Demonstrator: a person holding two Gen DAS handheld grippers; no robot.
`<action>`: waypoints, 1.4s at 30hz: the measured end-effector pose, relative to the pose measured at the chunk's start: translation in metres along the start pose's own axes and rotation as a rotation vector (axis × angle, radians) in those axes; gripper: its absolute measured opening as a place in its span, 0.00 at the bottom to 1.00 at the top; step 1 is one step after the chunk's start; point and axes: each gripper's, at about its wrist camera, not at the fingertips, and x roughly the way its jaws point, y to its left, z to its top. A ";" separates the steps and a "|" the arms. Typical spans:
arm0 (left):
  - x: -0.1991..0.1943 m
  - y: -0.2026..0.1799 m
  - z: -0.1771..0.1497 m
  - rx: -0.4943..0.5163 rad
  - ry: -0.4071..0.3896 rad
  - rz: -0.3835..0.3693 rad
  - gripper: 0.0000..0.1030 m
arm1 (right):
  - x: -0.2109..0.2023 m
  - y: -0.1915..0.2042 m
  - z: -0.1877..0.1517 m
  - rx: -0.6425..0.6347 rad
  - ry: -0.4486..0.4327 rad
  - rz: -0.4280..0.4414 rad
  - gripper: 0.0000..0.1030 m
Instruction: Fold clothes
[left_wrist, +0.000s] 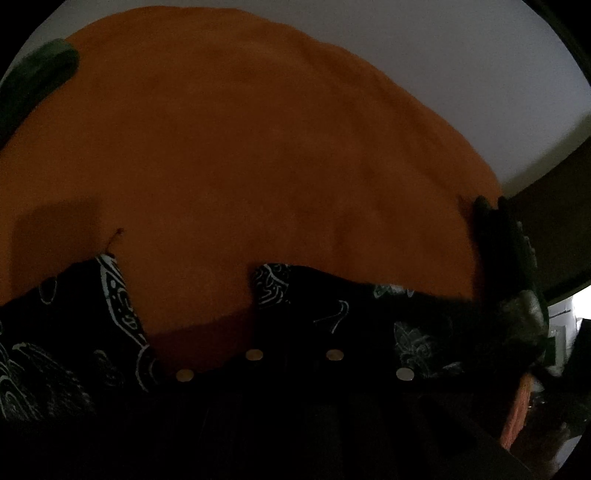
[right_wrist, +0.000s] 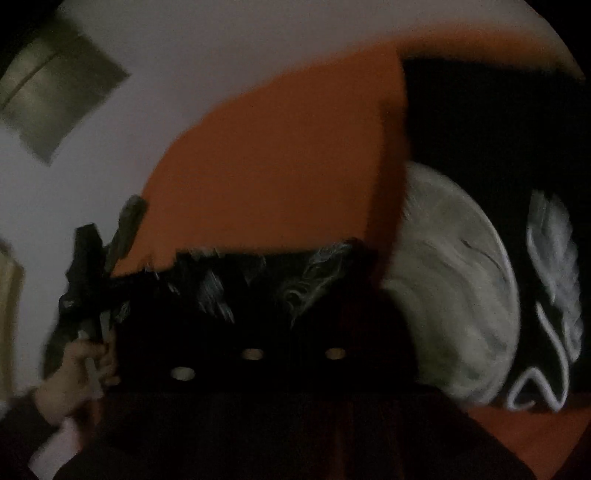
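A black garment with white prints (right_wrist: 461, 122) lies partly over an orange cloth (left_wrist: 240, 147). In the left wrist view its patterned edge (left_wrist: 273, 284) drapes over my left gripper (left_wrist: 295, 332), whose jaws are closed with the fabric between them; the fingertips are hidden. A hand (right_wrist: 77, 369) holds that same left gripper (right_wrist: 110, 254) at the garment's left edge. The right gripper (right_wrist: 295, 317) is also shut on black fabric, its tips buried in the cloth. It shows again as a dark right gripper (left_wrist: 495, 236) at the garment's right edge.
The orange cloth rests on a pale surface (left_wrist: 480, 74). A dark green object (left_wrist: 40, 77) lies at the cloth's far left. An olive-brown rectangle (right_wrist: 55, 96) sits beyond the pale surface. Both views are dim, and the right wrist view is blurred.
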 end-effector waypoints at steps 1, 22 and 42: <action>-0.003 0.002 -0.002 0.002 -0.003 0.007 0.05 | -0.013 0.004 0.001 -0.042 -0.030 -0.030 0.01; -0.102 -0.038 0.032 -0.020 -0.060 0.131 0.10 | -0.078 0.106 0.001 -0.204 -0.202 -0.253 0.11; -0.256 0.051 -0.330 0.132 0.275 -0.018 0.17 | -0.174 0.132 -0.269 -0.098 0.210 0.353 0.20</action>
